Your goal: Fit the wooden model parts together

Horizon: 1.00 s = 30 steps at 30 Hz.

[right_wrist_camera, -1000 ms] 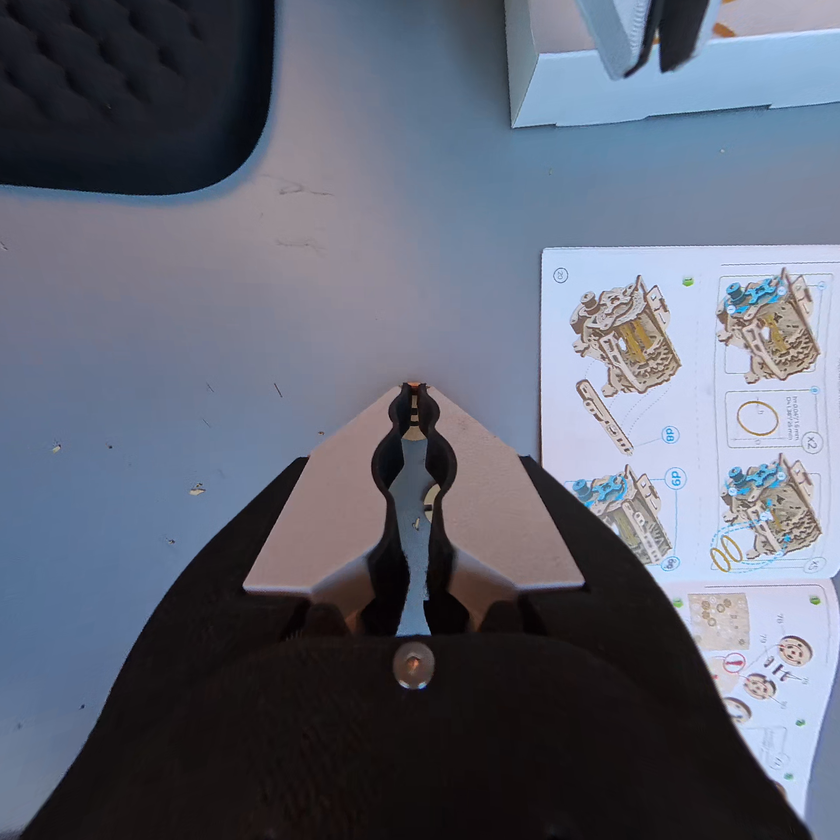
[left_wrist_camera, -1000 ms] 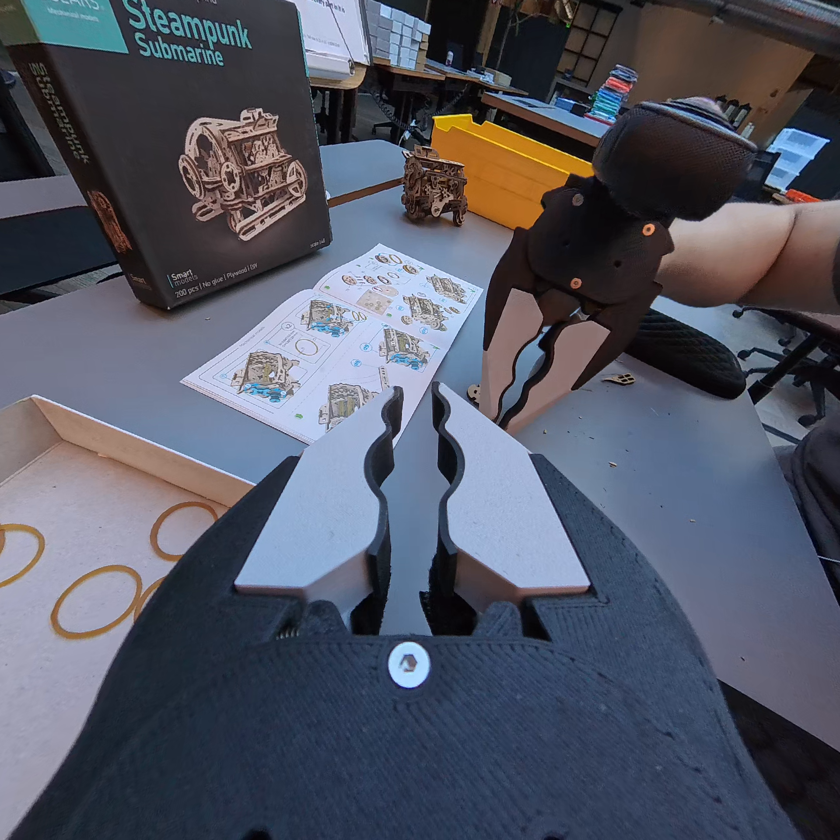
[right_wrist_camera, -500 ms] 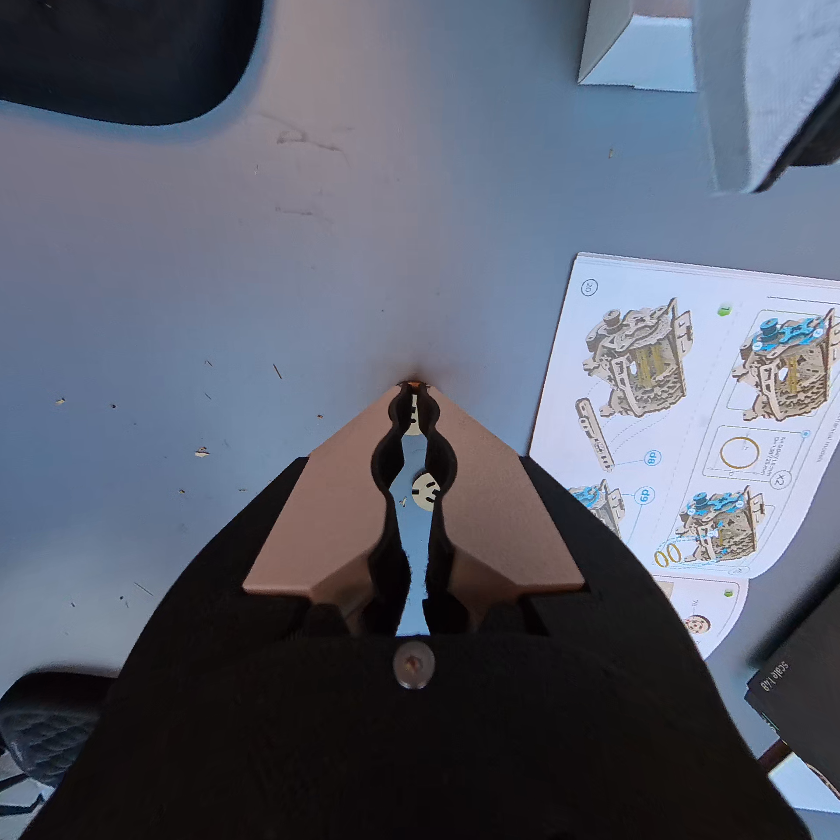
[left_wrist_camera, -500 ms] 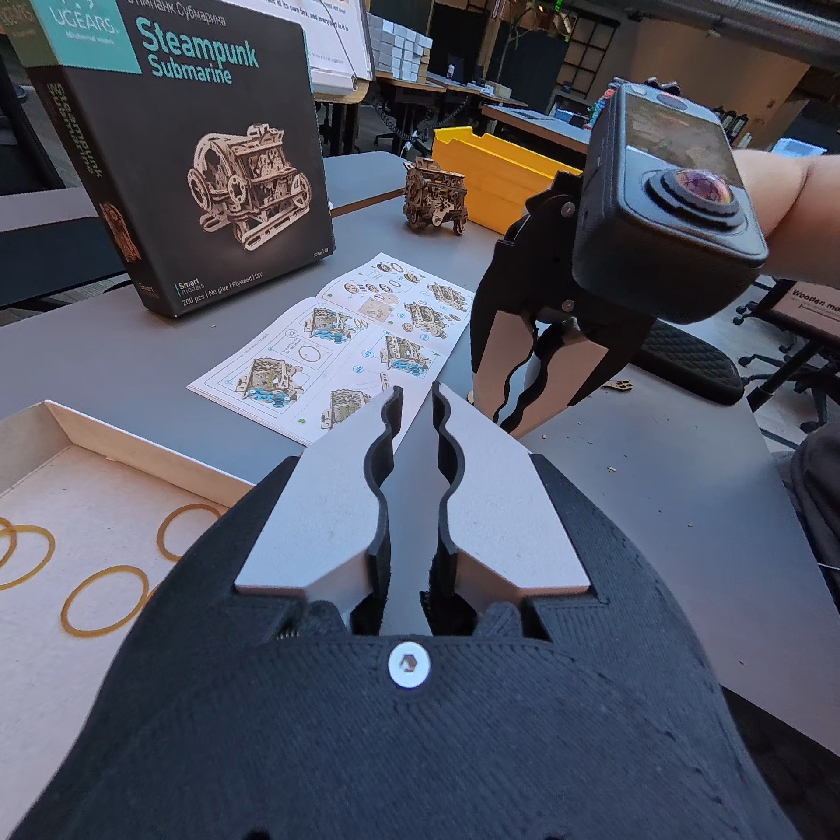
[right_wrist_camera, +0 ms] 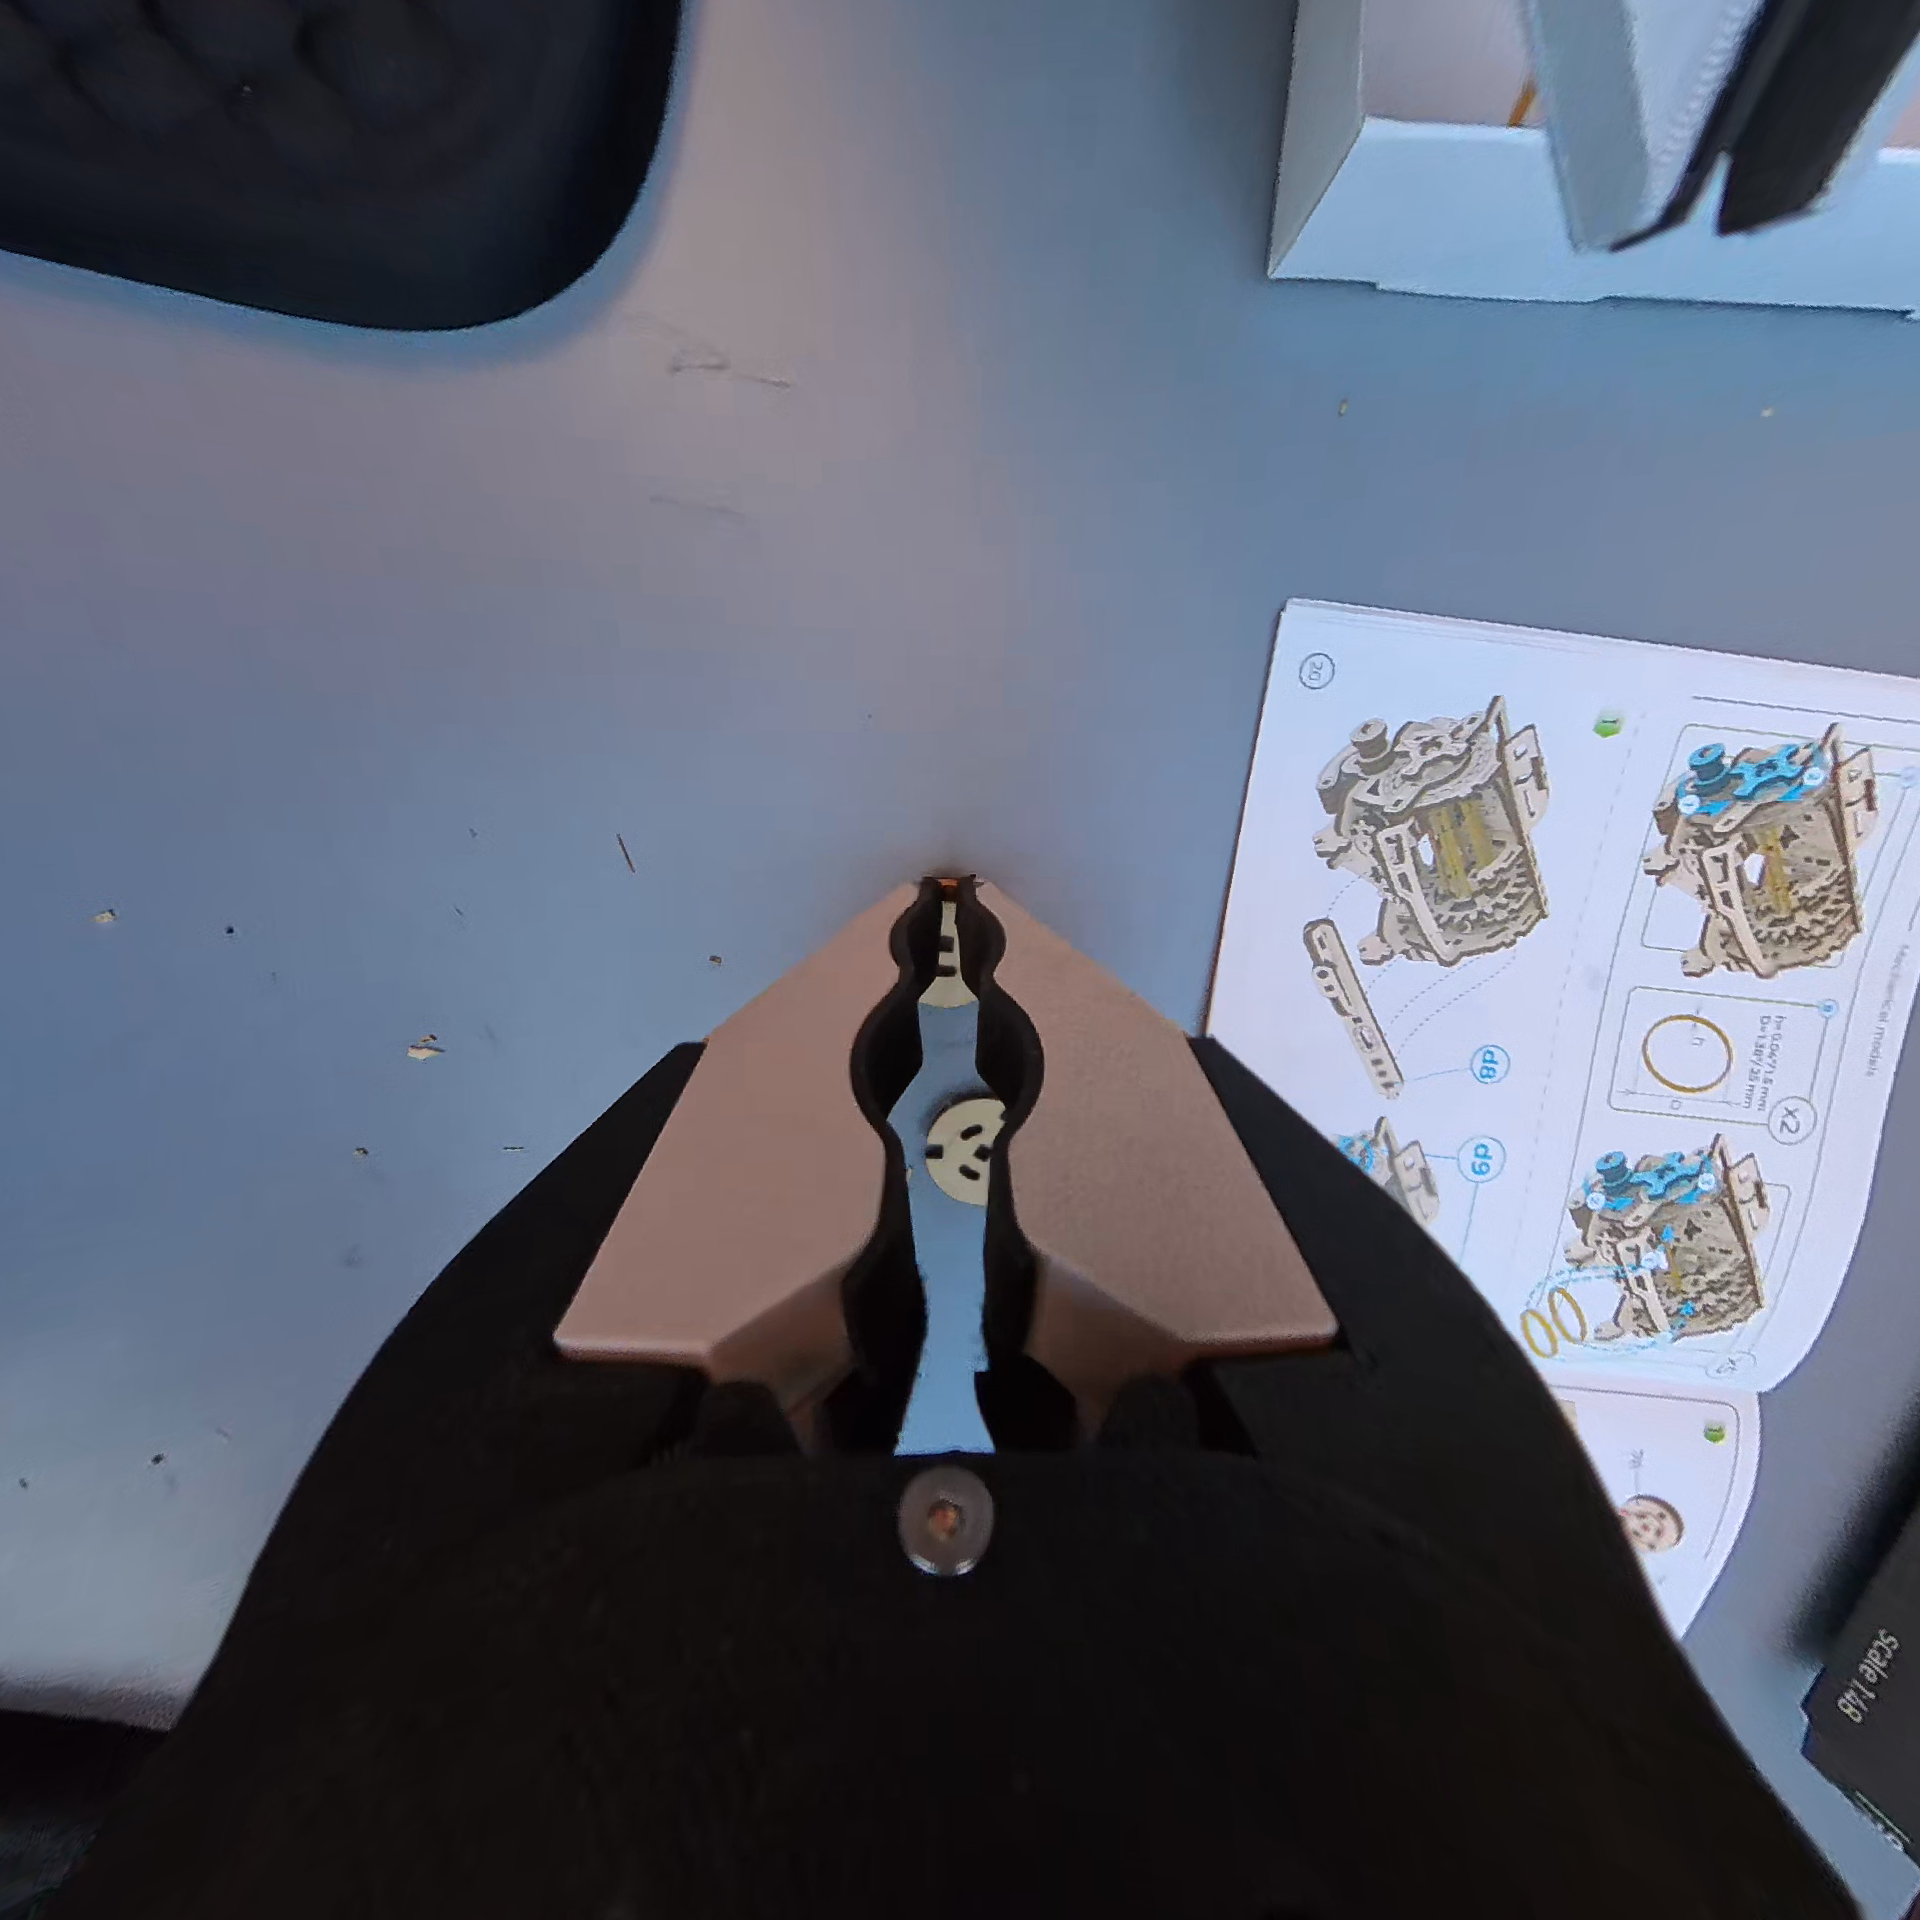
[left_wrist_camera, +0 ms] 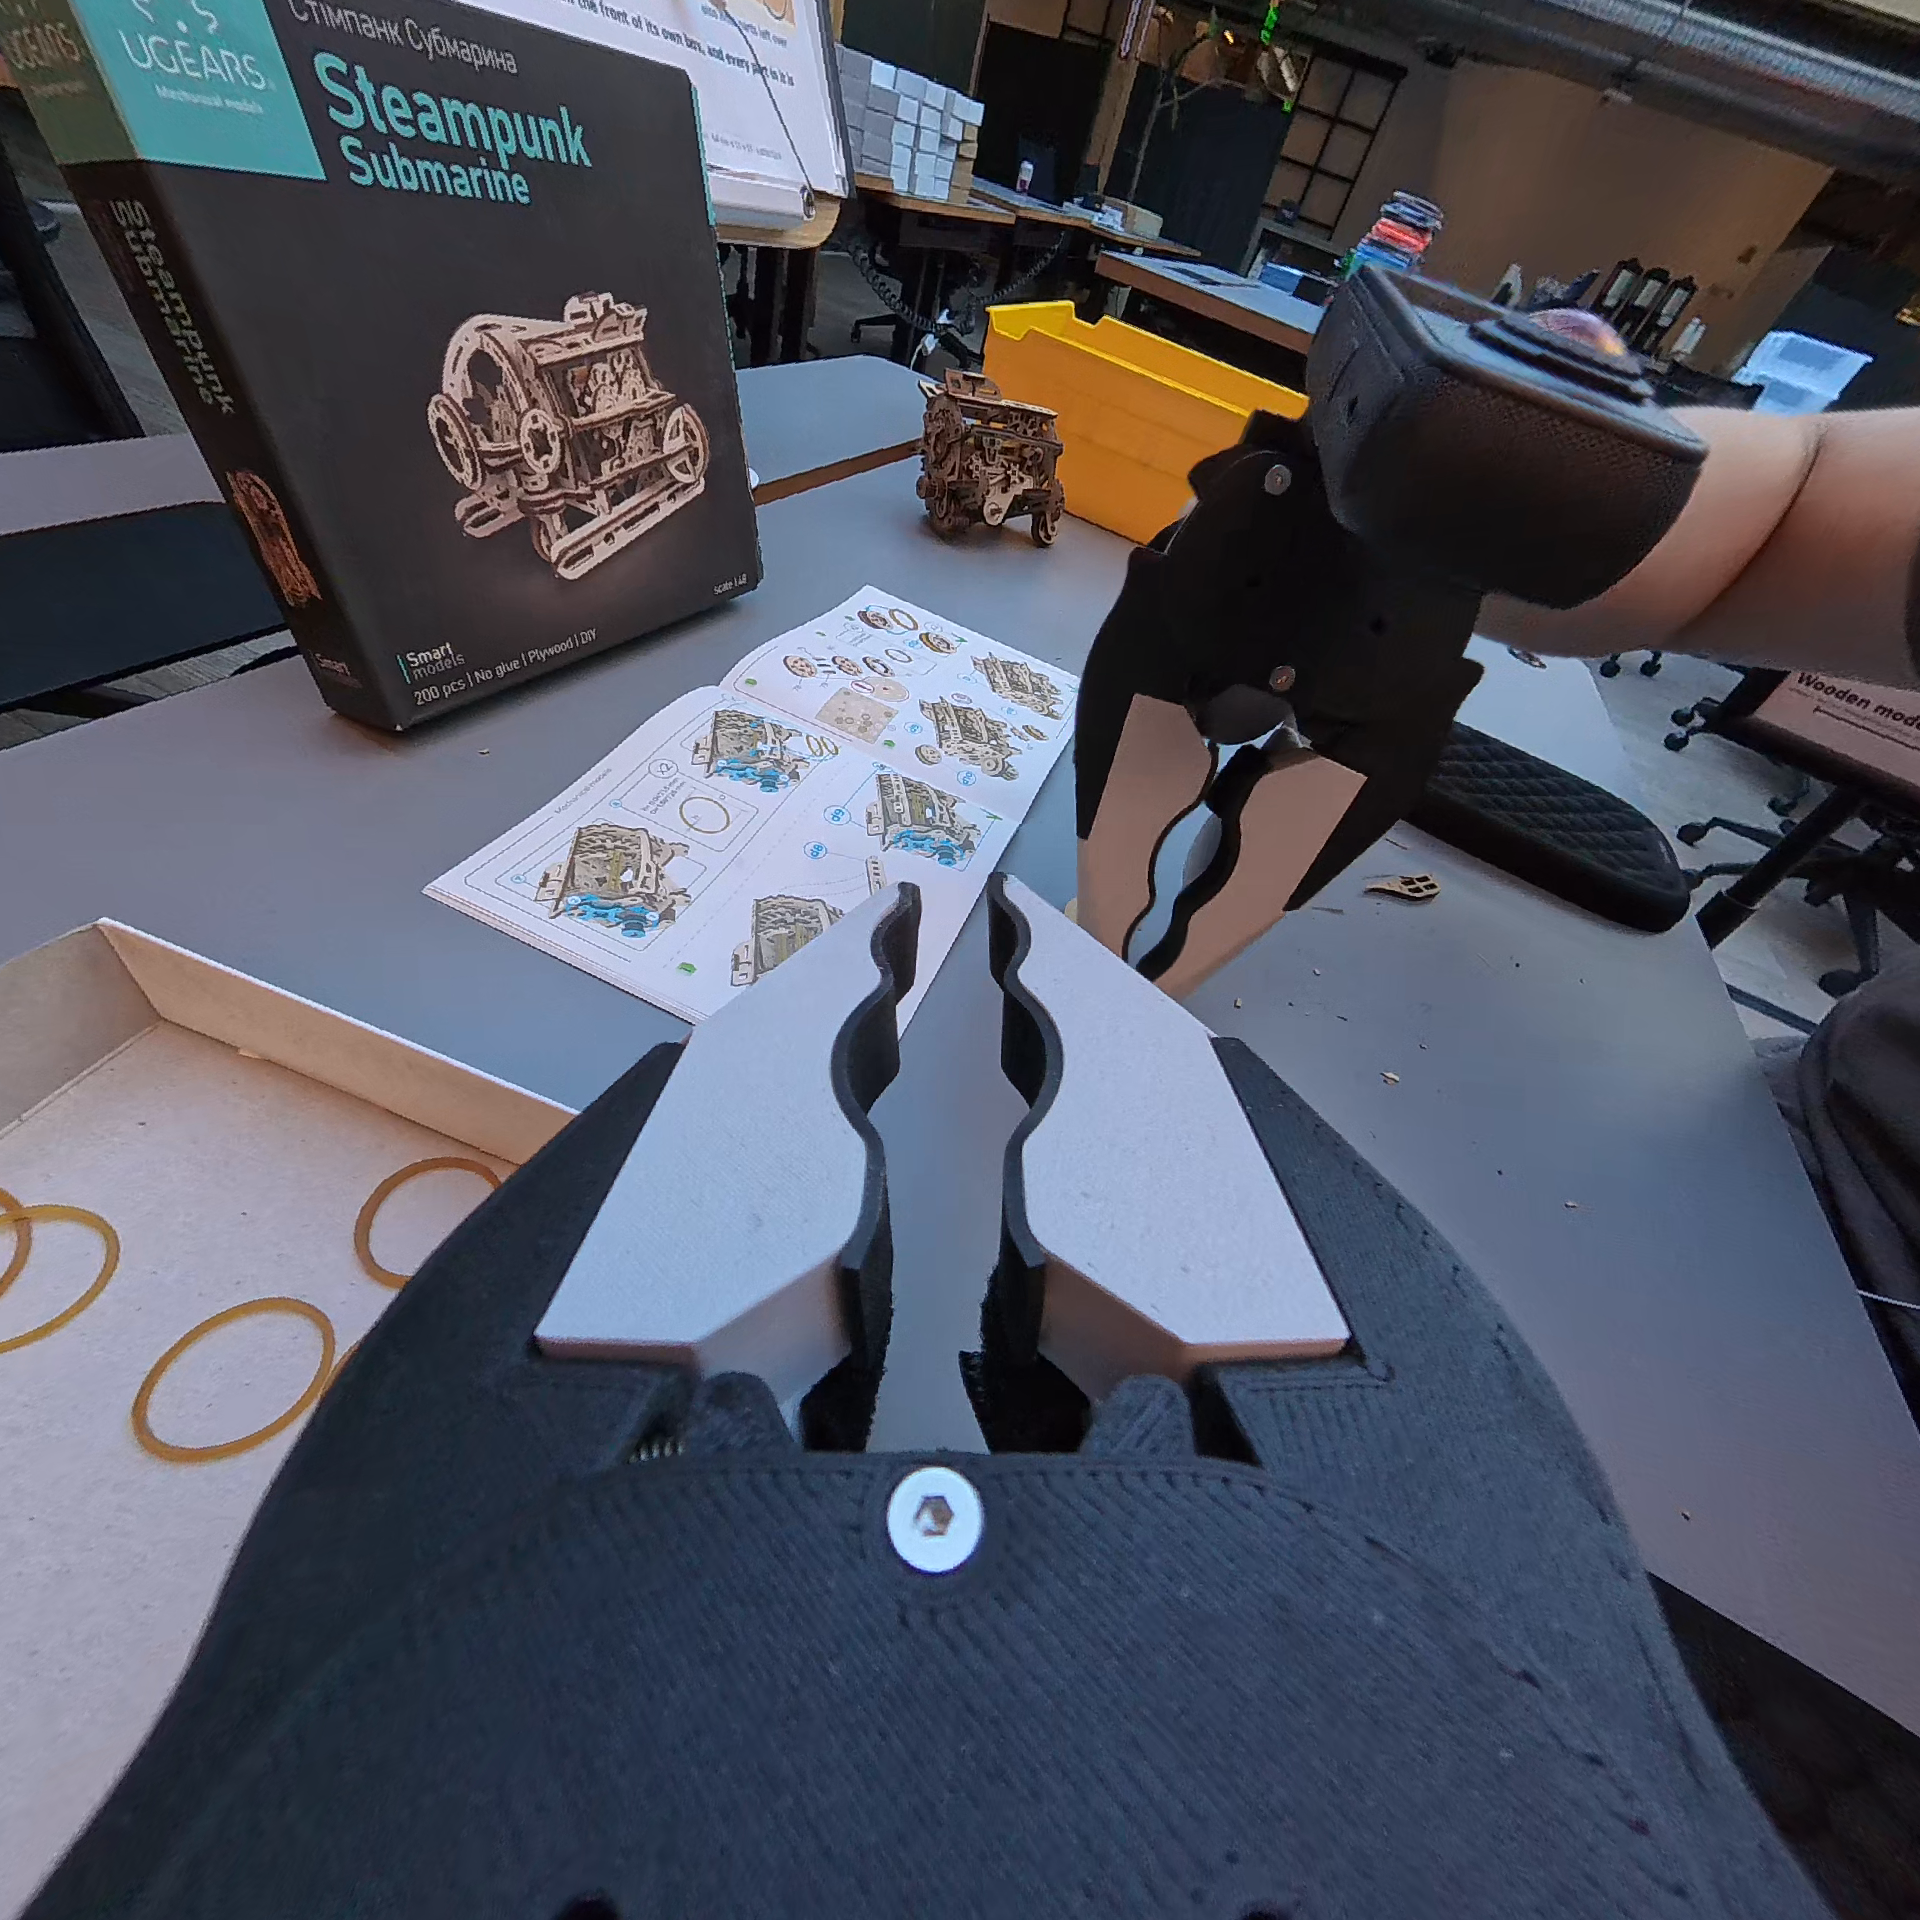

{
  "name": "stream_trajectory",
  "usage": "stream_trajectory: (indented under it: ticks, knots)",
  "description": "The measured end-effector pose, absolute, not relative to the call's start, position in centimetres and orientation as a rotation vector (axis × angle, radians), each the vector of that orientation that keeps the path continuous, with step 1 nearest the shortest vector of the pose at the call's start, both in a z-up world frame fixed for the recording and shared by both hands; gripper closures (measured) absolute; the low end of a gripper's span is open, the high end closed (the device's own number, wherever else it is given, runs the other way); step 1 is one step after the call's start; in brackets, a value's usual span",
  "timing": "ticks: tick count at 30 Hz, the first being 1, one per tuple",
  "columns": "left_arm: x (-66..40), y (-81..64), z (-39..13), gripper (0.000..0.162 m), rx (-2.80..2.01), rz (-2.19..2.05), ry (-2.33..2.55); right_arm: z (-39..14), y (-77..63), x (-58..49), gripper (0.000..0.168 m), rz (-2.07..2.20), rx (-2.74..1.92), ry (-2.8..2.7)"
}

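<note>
My right gripper (right_wrist_camera: pixel 945 883) points down at the grey table (right_wrist_camera: pixel 623 623), shut on a thin slotted wooden part (right_wrist_camera: pixel 945 961) at its tips. A round slotted wooden disc (right_wrist_camera: pixel 966 1153) shows through the gap behind the tips; I cannot tell whether it is held or lies on the table. In the left wrist view the right gripper (left_wrist_camera: pixel 1153 966) stands tip-down just ahead and to the right. My left gripper (left_wrist_camera: pixel 951 904) hovers above the table, slightly open and empty. A built wooden model (left_wrist_camera: pixel 992 457) stands far back.
An open instruction booklet (left_wrist_camera: pixel 790 790) (right_wrist_camera: pixel 1558 987) lies between the grippers and the dark kit box (left_wrist_camera: pixel 416 364). A cardboard tray (left_wrist_camera: pixel 260 997) with rubber bands is at the left. There are also a yellow bin (left_wrist_camera: pixel 1132 416), a black padded mat (left_wrist_camera: pixel 1538 821) (right_wrist_camera: pixel 291 156) and a loose wooden piece (left_wrist_camera: pixel 1403 885). There is about 12 centimeters between the tips of the two grippers. It is some 6 centimeters from my right tips to the round slotted wooden disc (right_wrist_camera: pixel 966 1153).
The right gripper has swung about its tips on the table, staying shut, so the round disc now shows fully in its gap. The left gripper has barely moved and stays open.
</note>
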<state>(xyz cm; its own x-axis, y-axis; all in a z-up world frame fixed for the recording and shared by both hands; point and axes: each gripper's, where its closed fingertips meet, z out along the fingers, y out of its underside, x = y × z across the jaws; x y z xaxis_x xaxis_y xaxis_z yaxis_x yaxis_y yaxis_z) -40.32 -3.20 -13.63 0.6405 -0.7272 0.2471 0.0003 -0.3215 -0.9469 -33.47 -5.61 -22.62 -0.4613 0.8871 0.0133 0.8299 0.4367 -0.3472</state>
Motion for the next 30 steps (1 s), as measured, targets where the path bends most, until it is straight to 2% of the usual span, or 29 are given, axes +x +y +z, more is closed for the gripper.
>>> stream_trajectory:
  ticks: [10,19,30]
  knots:
    - [-40.5,-3.2,-13.6,0.15,-1.758,-0.822,0.585,-20.8,-5.3,-33.5,0.152,0.443,-1.555,-2.527]
    - [-40.6,-3.2,-13.7,0.15,-1.763,-0.816,0.582,-22.2,-5.2,-33.5,0.16,0.136,-1.522,-2.722]
    - [-40.7,-3.2,-13.7,0.15,-1.765,-0.818,0.582,-22.6,-5.0,-33.5,0.163,0.131,-1.566,-2.72]
